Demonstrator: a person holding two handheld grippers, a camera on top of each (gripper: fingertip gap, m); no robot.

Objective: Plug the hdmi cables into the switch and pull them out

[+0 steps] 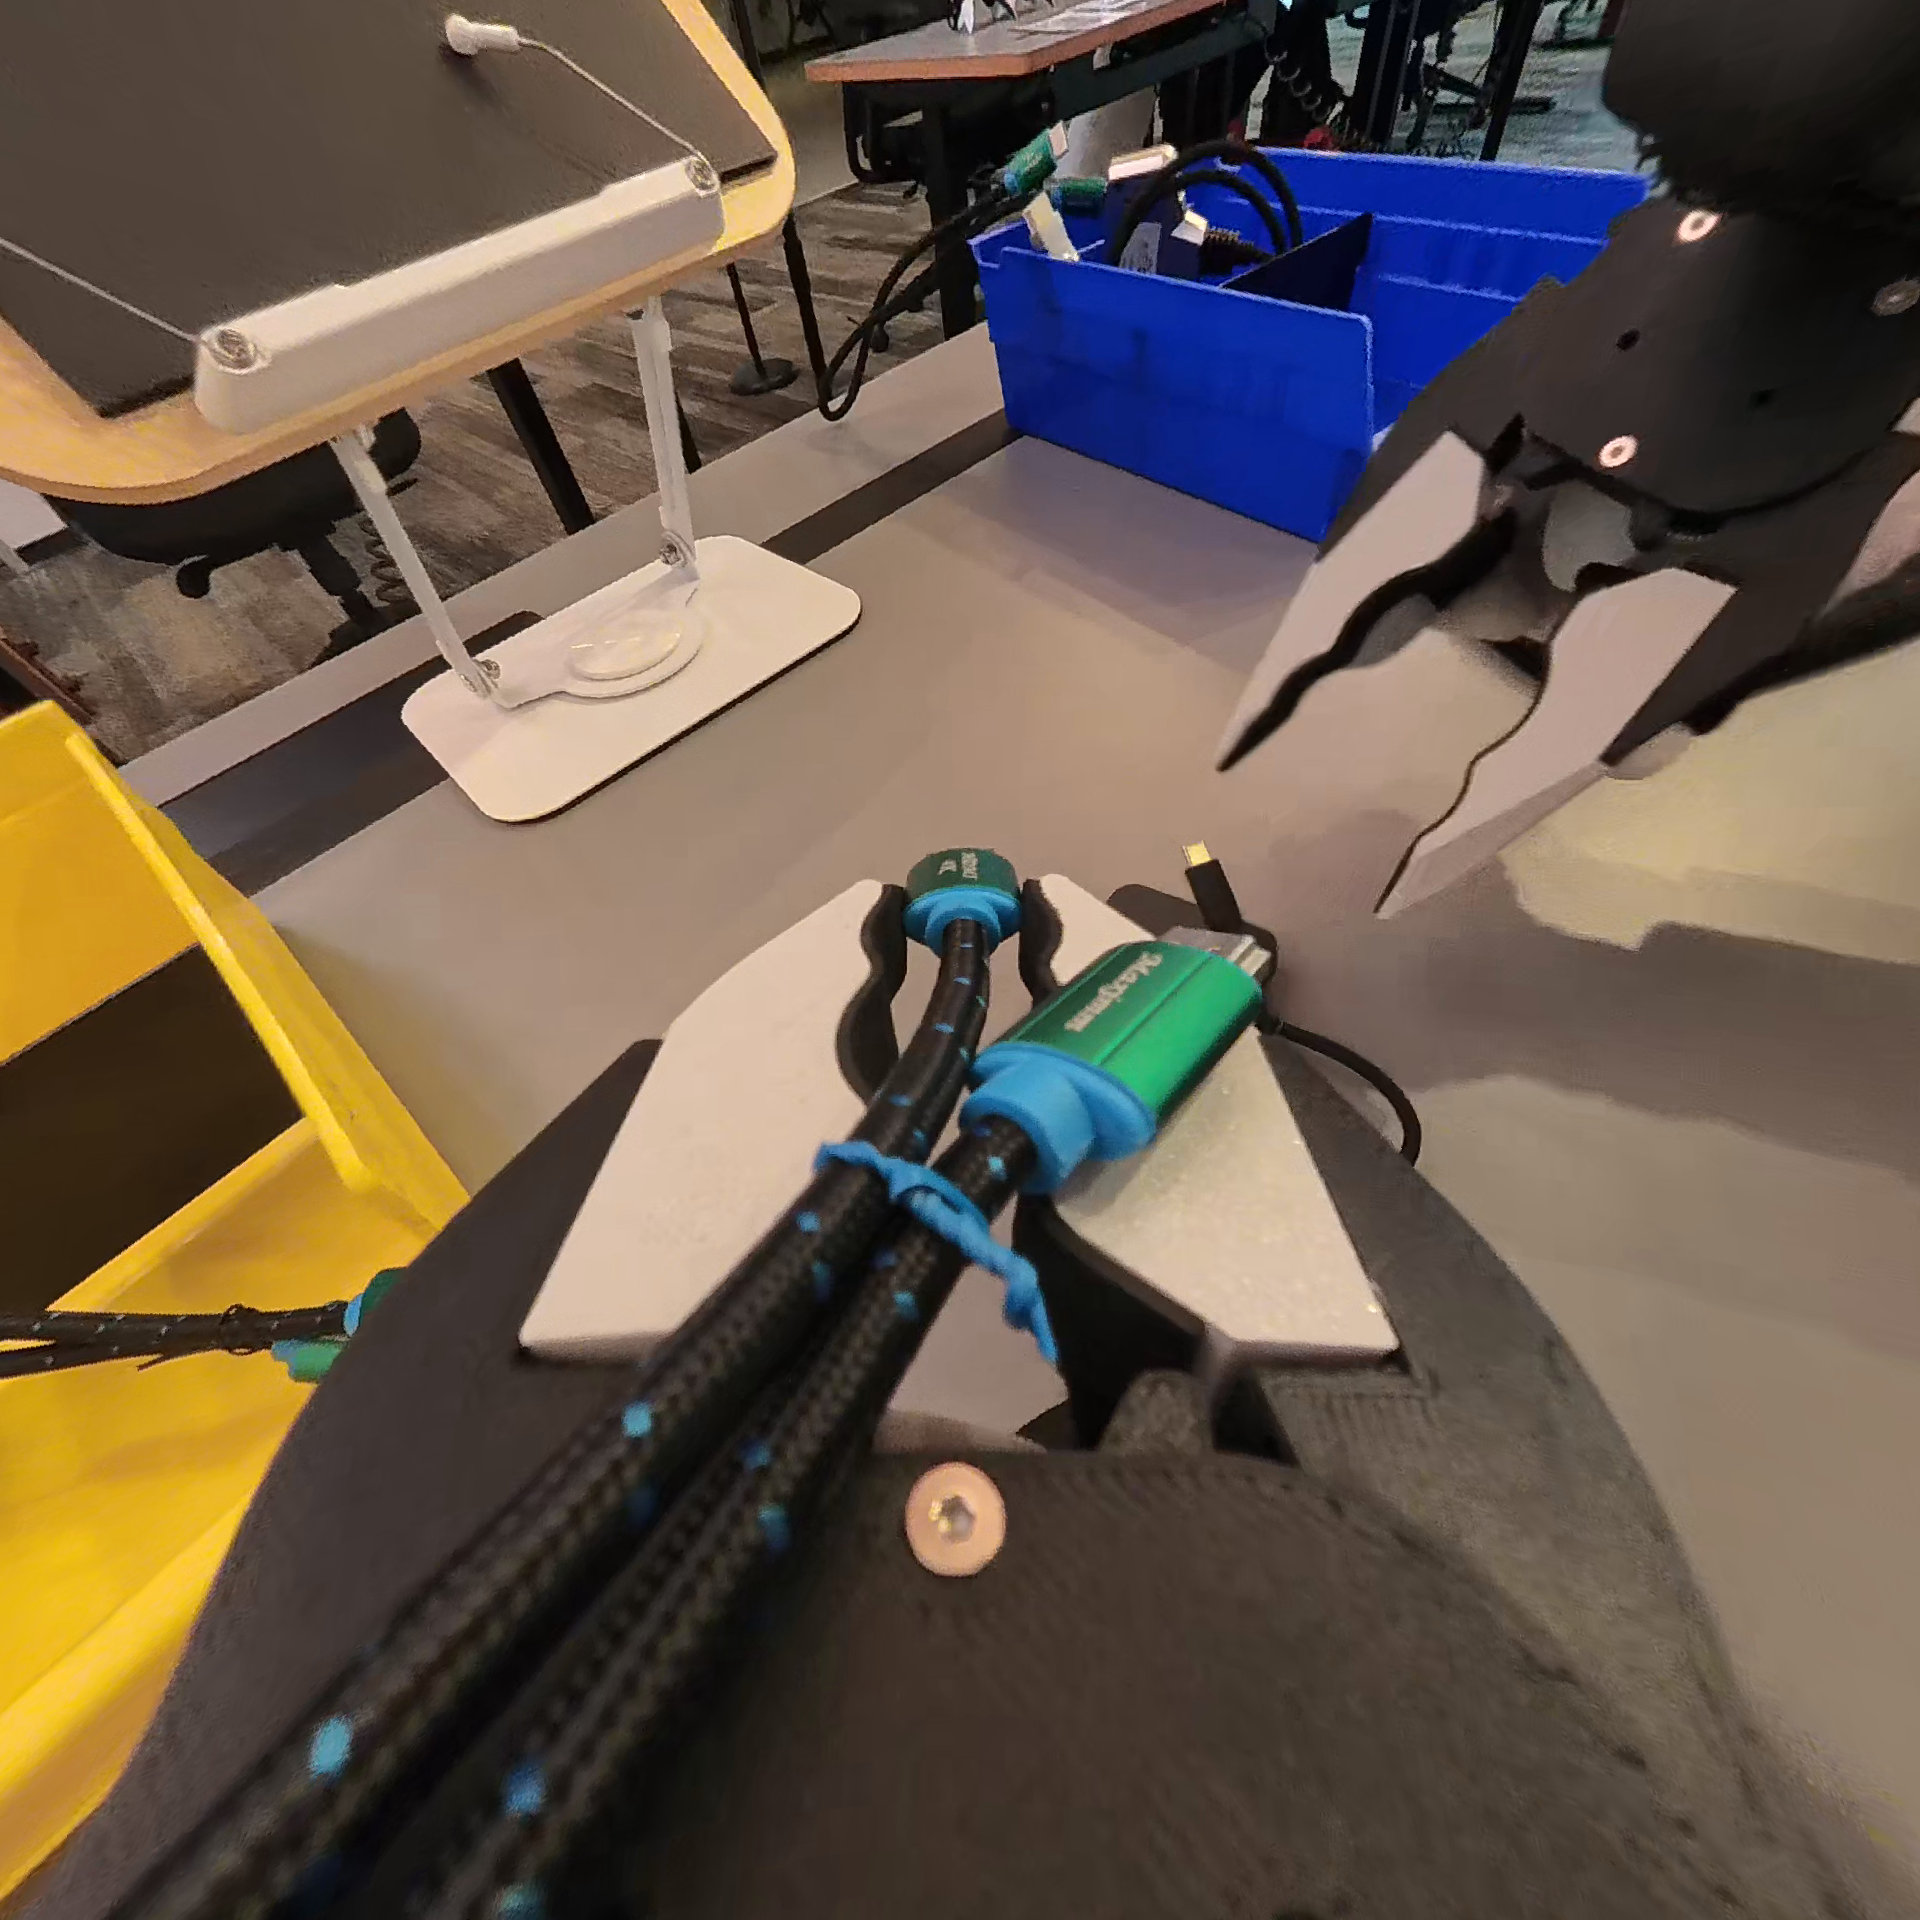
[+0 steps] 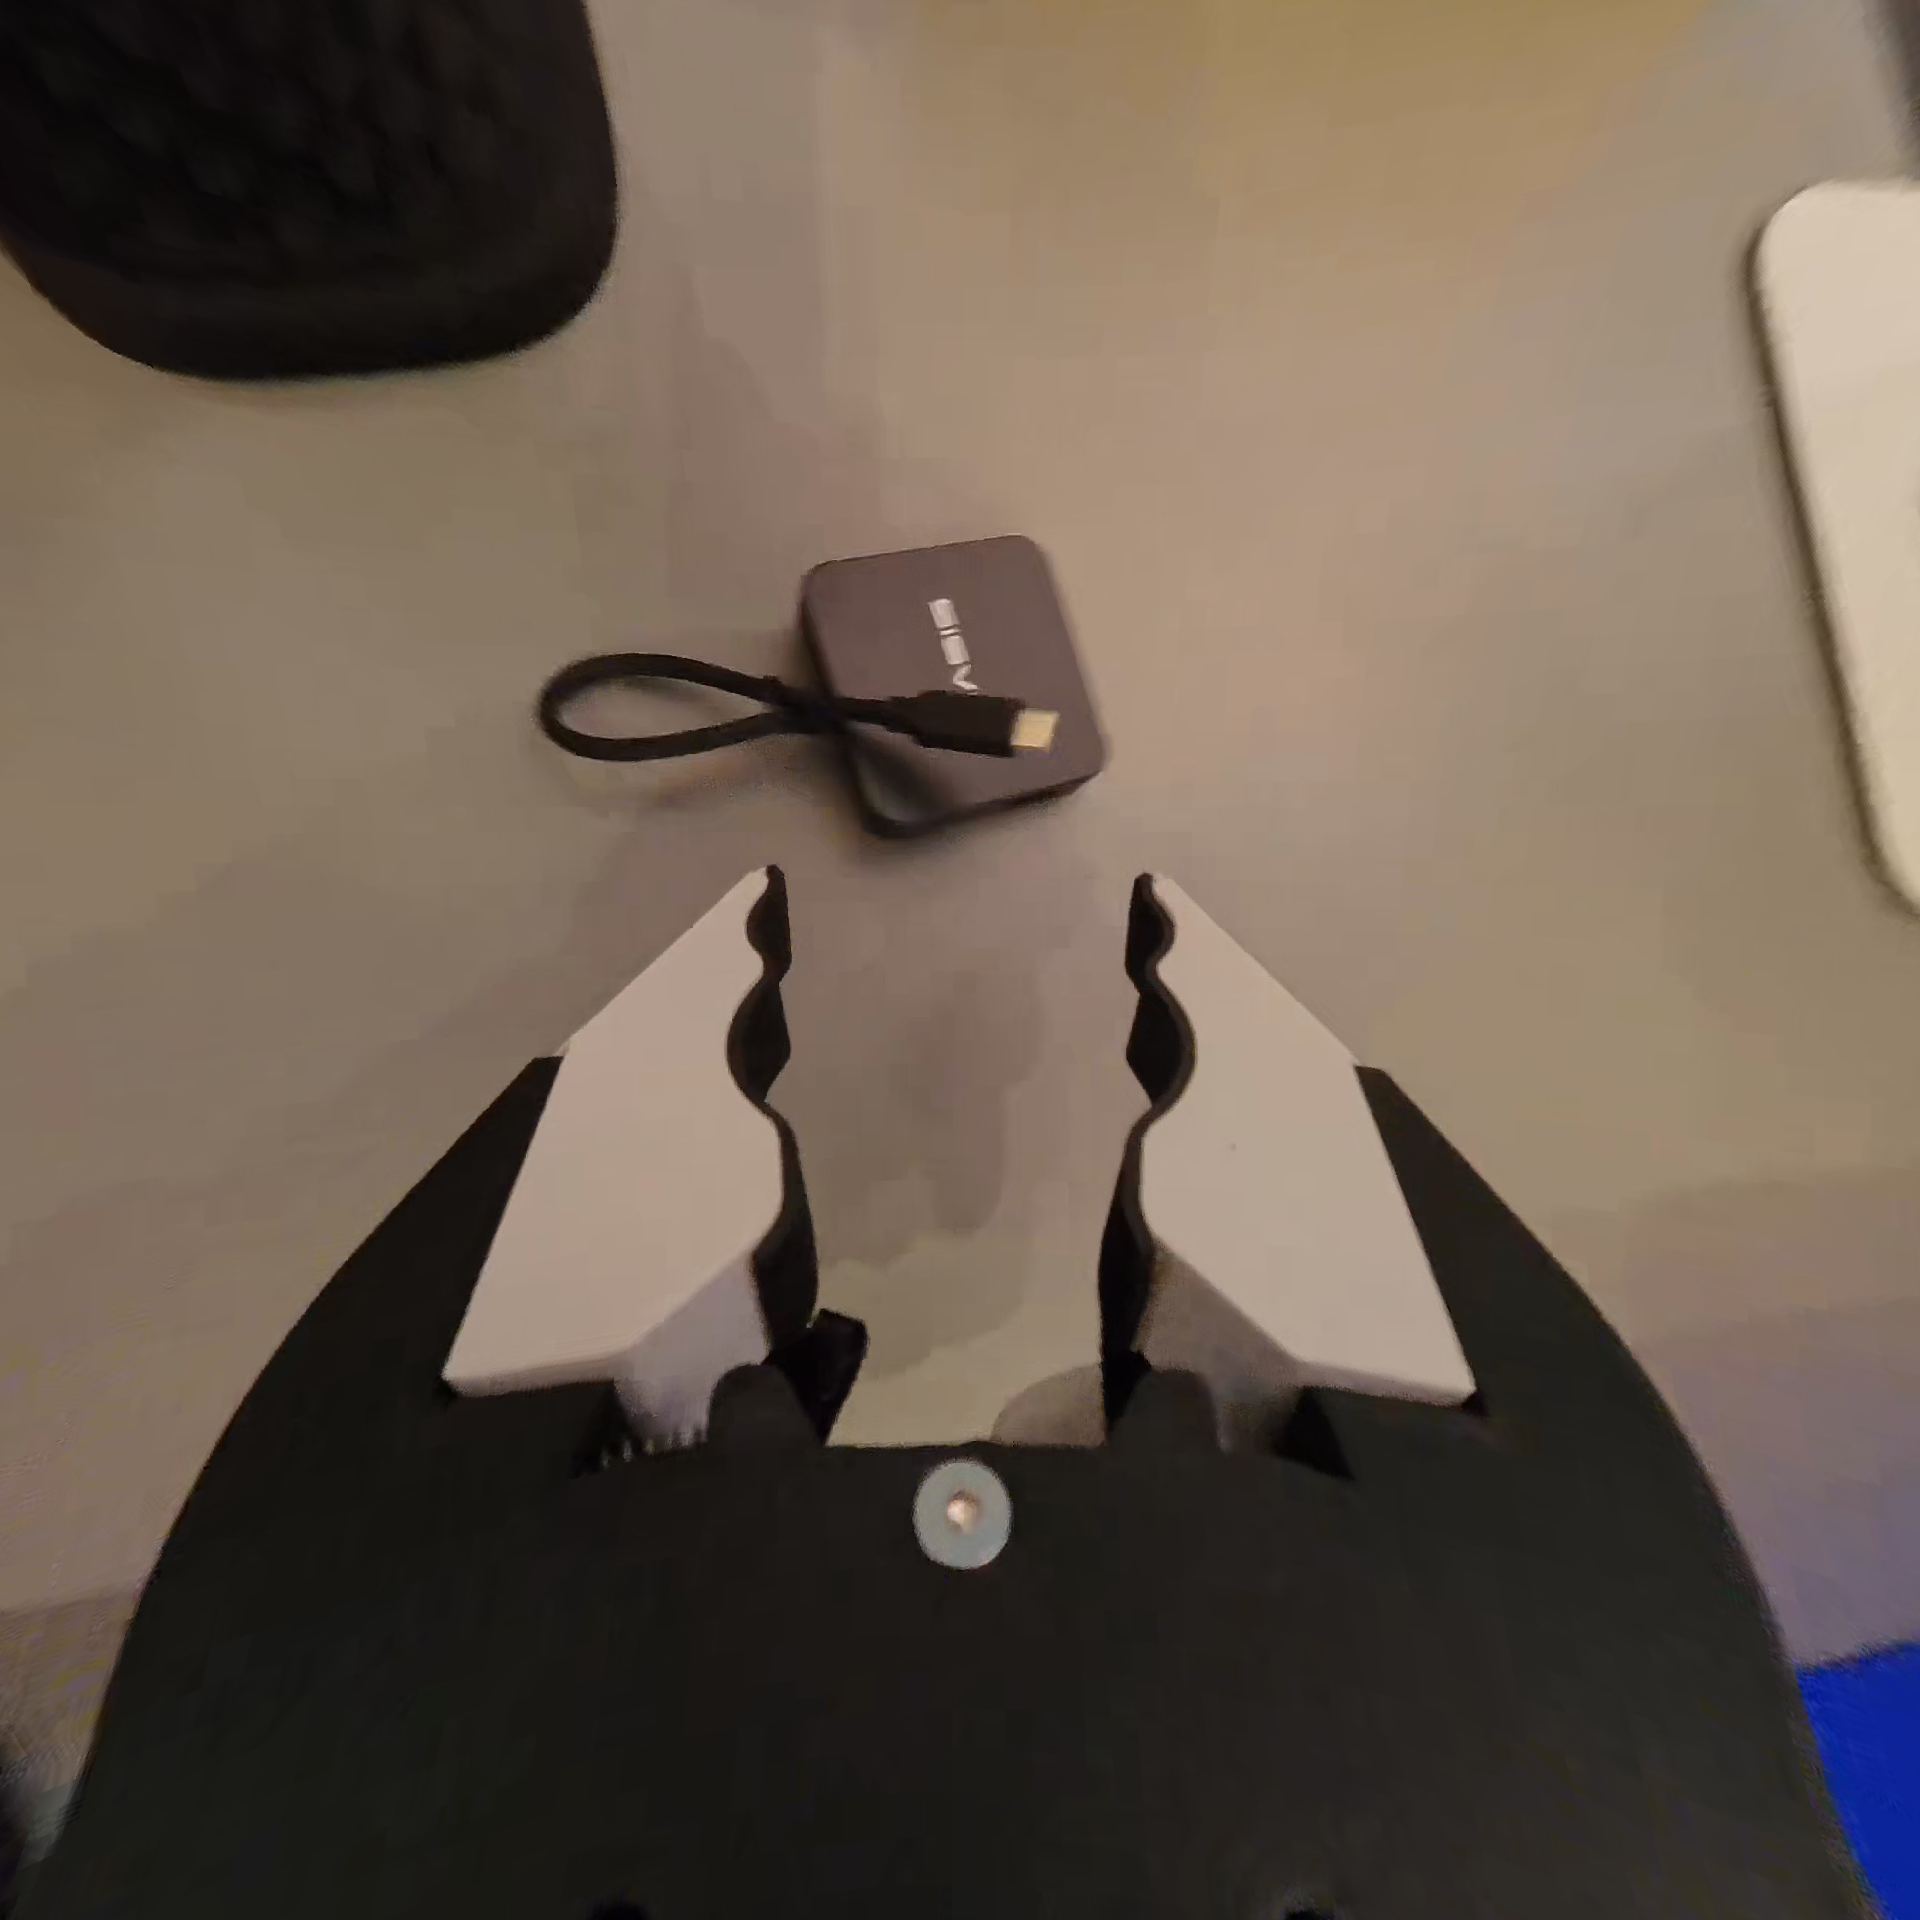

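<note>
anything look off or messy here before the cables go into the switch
Two things. The HDMI cable in the left tool is still bundled with a blue tie, so its second green plug rides loose on top of one finger. The switch's own short black lead lies draped across its top.

green-plugged black-blue braided hdmi cables [image 1: 935, 1049], dark-grey switch [image 2: 951, 681]

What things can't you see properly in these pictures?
- Switch ports: right wrist view shows mostly its top.
- Switch in left wrist view: hidden behind the left gripper and green HDMI plug.
- Blue bin contents: too small and tangled.
</note>
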